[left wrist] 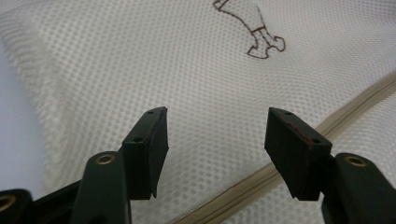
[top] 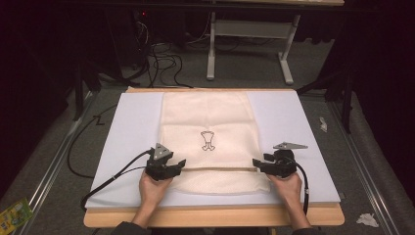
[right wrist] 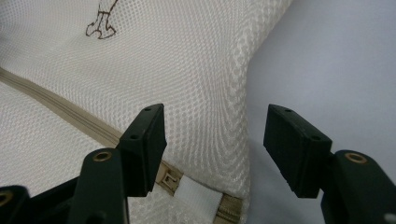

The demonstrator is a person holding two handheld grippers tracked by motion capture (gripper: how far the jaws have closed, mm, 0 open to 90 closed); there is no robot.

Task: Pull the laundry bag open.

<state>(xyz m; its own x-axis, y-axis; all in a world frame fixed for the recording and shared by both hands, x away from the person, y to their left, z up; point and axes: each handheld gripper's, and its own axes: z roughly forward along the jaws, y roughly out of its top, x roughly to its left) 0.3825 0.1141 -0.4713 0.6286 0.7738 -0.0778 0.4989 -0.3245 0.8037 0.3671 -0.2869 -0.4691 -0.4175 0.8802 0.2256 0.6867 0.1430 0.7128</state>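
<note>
A cream mesh bag (top: 208, 117) with a small brown outline drawing (top: 207, 140) lies flat on a pale foam board (top: 132, 127). A beige zipper (top: 220, 169) runs across the bag near its front edge. My left gripper (top: 180, 165) sits at the zipper's left end, jaws open over the mesh (left wrist: 196, 84) with nothing between them. At the zipper's right end my right gripper (top: 255, 164) is open too; its jaws straddle the bag's right edge (right wrist: 243, 93), above the zipper's end and a white tab (right wrist: 198, 196).
The foam board rests on a wooden table (top: 215, 216). Cables (top: 161, 61) and a white table frame (top: 249, 34) stand on the floor beyond. Scraps of paper (top: 367, 219) lie at the right, a green packet (top: 14, 211) at the lower left.
</note>
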